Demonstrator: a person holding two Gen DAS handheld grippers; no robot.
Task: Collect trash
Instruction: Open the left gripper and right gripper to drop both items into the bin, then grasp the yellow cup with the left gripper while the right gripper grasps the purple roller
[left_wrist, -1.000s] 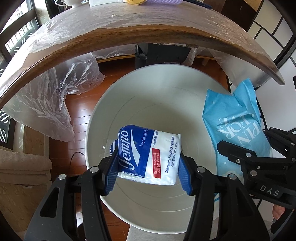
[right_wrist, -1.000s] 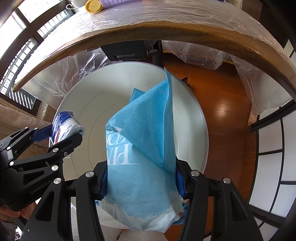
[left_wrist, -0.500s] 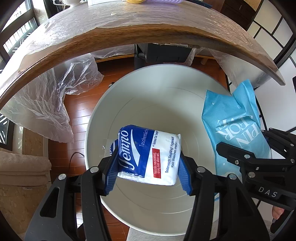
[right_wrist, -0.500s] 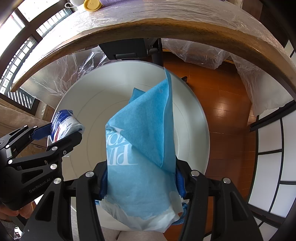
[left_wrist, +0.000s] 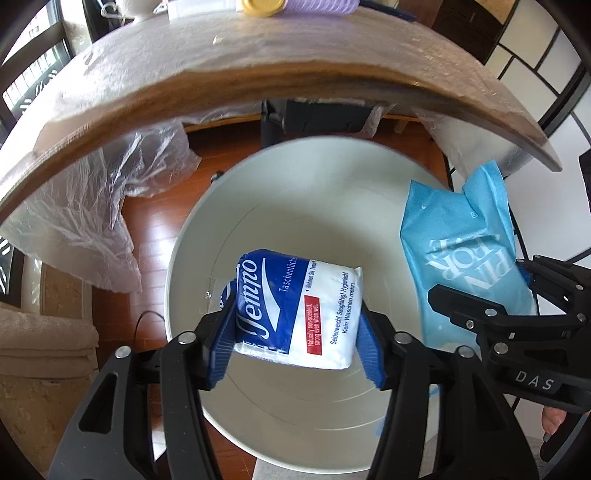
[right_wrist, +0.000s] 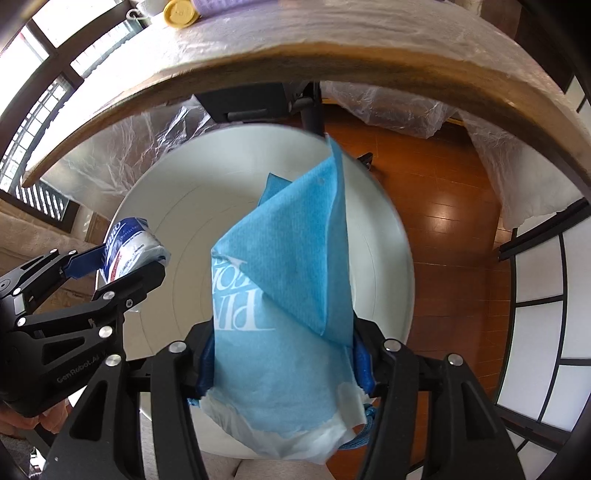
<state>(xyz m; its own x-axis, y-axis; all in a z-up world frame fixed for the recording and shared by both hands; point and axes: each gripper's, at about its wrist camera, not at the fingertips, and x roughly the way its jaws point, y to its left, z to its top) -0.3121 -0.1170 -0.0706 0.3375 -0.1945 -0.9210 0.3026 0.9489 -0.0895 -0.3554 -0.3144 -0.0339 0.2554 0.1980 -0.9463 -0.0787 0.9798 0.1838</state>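
A blue-and-white tissue pack (left_wrist: 299, 314) hangs over the open white bin (left_wrist: 314, 203), between the blue pads of my left gripper (left_wrist: 295, 306). The jaws are opening, but both pads still touch the pack. From the right wrist, the same pack (right_wrist: 129, 247) and the left gripper (right_wrist: 125, 258) sit at the bin's left rim (right_wrist: 166, 221). A light blue paper napkin bag (right_wrist: 280, 295) stands up between the pads of my right gripper (right_wrist: 284, 350). Those jaws are opening too, and the bag is still caught between them. The left wrist view shows the bag (left_wrist: 461, 251) and right gripper (left_wrist: 484, 280) at the bin's right rim.
A wooden table edge (left_wrist: 258, 85) covered in clear plastic sheet arches over the bin. A yellow lid (left_wrist: 260, 5) lies on top. Plastic sheet (left_wrist: 74, 221) hangs down at the left. A black chair base (left_wrist: 314, 114) stands behind the bin on the wood floor (right_wrist: 443, 221).
Both pairs of jaws stand slightly wider than before. The tissue pack and the blue bag have stayed in place between them. Neither hand has moved.
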